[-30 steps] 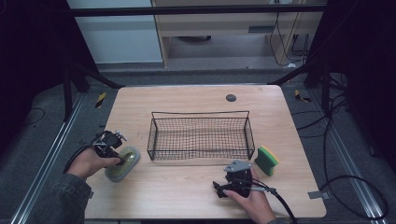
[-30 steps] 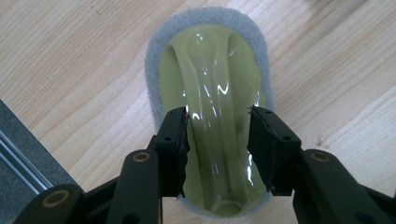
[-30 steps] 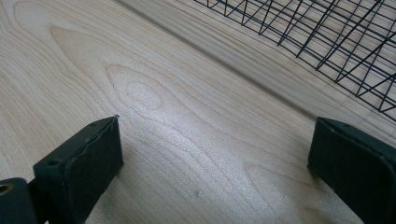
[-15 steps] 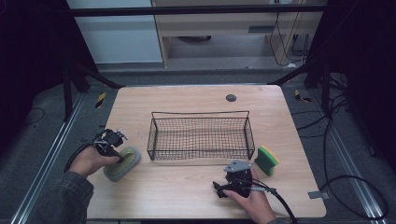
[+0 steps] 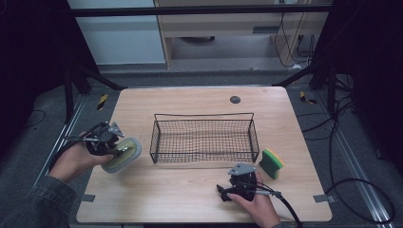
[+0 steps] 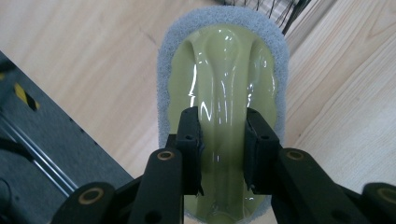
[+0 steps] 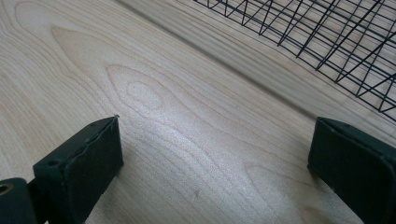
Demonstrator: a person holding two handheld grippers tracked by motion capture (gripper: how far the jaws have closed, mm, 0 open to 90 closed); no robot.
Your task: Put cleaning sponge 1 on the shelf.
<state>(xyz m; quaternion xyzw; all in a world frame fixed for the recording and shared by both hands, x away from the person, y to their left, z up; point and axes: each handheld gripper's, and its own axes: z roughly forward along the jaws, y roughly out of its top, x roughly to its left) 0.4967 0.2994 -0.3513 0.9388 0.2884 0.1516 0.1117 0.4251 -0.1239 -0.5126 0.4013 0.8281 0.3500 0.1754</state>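
Both grippers differ: the left gripper [image 6: 223,154] pinches the scrub pad's [image 5: 124,154] yellow-green handle, lifted left of the wire basket [image 5: 204,137], so carrying it over the rim seems next, while the right gripper [image 7: 215,163] rests spread.
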